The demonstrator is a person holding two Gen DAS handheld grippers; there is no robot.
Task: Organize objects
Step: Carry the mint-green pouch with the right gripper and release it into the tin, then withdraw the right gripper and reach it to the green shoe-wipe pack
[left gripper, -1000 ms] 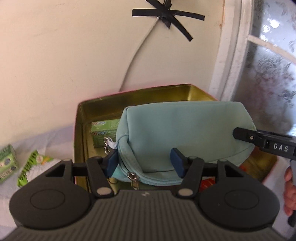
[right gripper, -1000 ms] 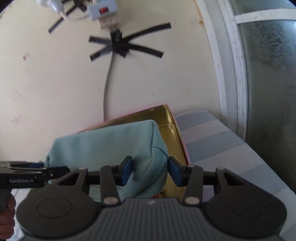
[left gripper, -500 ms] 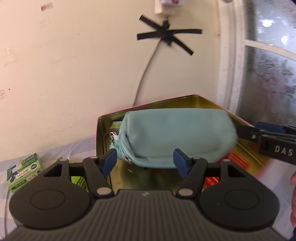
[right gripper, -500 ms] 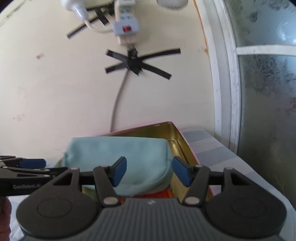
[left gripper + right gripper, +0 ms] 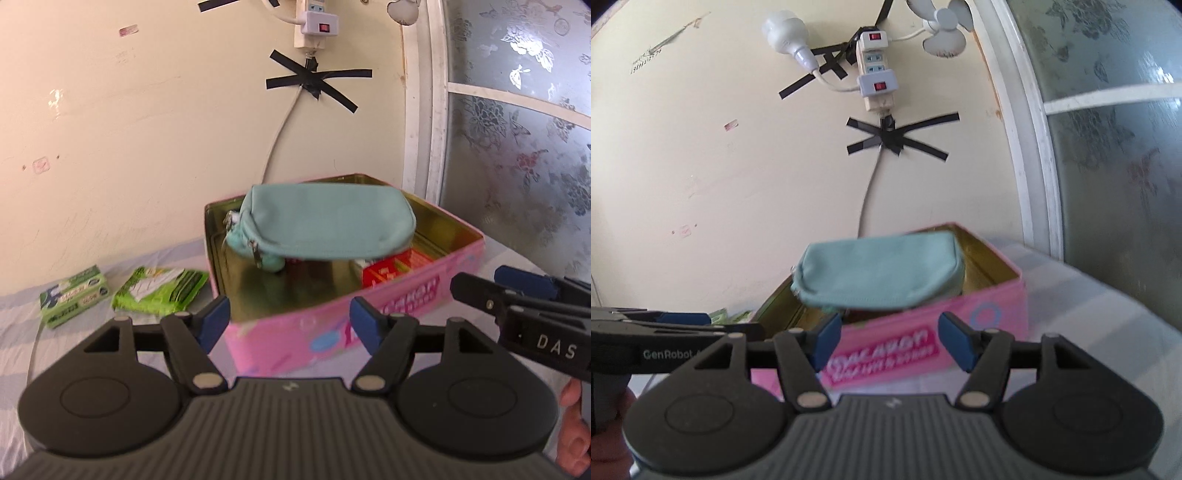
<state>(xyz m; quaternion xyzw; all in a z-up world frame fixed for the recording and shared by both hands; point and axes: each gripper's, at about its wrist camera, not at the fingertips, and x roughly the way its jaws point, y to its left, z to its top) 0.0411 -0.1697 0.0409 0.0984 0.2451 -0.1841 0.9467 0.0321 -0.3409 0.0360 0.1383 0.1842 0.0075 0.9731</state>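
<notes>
**Resting pouch in an open pink tin, both grippers drawn clear of it**

Showing the pink tin (image 5: 332,332) as the landmark; it stands open on a pale striped cloth (image 5: 1108,325) against a cream wall (image 5: 129,129), its gold inner walls visible; a teal zip pouch (image 5: 325,225) lies across its top, propped on the contents and rising above the rim, zip pulls hanging at its left end; beneath the pouch, inside the tin toward its right side, sits a red box (image 5: 391,271).

Left of the tin, on the cloth, lie a green packet (image 5: 159,288) and, farther left, a small green box (image 5: 74,295), both apart from the tin.

Left gripper (image 5: 290,325): in front of the tin's near wall, short of the pouch; jaws parted and opening, with nothing between the blue pads (image 5: 214,317); it touches neither tin nor pouch.

Right gripper (image 5: 886,341): likewise in front of the tin's near wall, jaws parted and opening, nothing held; in the left wrist view it enters at the tin's right, with fingers of a hand (image 5: 570,424) below it.

Above the tin, on the wall, a power strip (image 5: 877,79) hangs, its cable (image 5: 868,192) fixed by crossed black tape (image 5: 894,138) and running down behind the tin; right of the tin stands a frosted window (image 5: 517,129).
</notes>
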